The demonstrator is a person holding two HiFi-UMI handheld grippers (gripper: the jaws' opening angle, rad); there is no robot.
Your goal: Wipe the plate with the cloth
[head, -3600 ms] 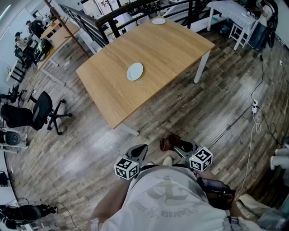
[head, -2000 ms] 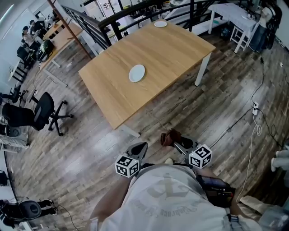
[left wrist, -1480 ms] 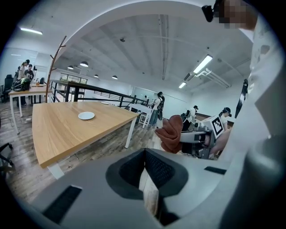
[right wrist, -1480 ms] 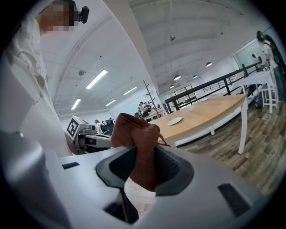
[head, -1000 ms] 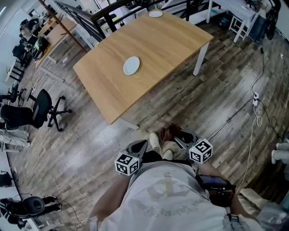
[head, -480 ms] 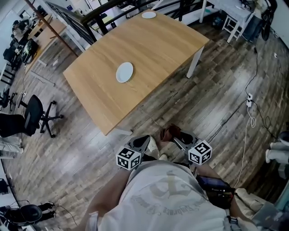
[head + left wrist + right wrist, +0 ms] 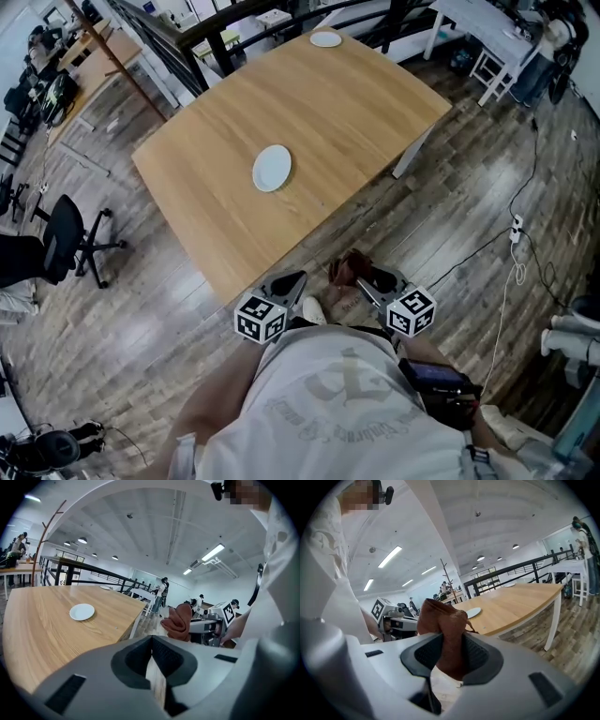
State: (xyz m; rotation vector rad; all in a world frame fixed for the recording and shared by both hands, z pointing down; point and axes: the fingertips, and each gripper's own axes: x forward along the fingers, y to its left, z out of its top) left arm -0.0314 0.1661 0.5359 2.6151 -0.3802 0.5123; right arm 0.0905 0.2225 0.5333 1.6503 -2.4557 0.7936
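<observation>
The person is standing at the near corner of the wooden table [image 7: 356,103], holding both grippers low in front of the white shirt [image 7: 328,403], over the plank floor [image 7: 469,206].

The right gripper [image 7: 364,283] is pinching the brown cloth [image 7: 349,270]. In the right gripper view its 2 jaws are pressing on the cloth [image 7: 443,620] from both sides, and the bunched fabric is sticking up above the right gripper [image 7: 450,656]. The left gripper [image 7: 286,283] is sitting at 9 o'clock from the cloth, just beside it. In the left gripper view the left gripper [image 7: 152,651] is showing its jaws drawn together with nothing between them.

The white plate [image 7: 272,169] is lying flat on the table, near its middle, at 11 o'clock from the grippers and well apart from them. Nothing is touching it. In the left gripper view the plate [image 7: 82,611] is showing at 10 o'clock from the jaws, and in the right gripper view the plate [image 7: 472,612] is peeking out just past the cloth at 2 o'clock.

A 2nd white plate [image 7: 325,39] is resting at the table's far edge, at 12 o'clock. A black office chair [image 7: 58,242] is standing on the floor at 9 o'clock from the table.
</observation>
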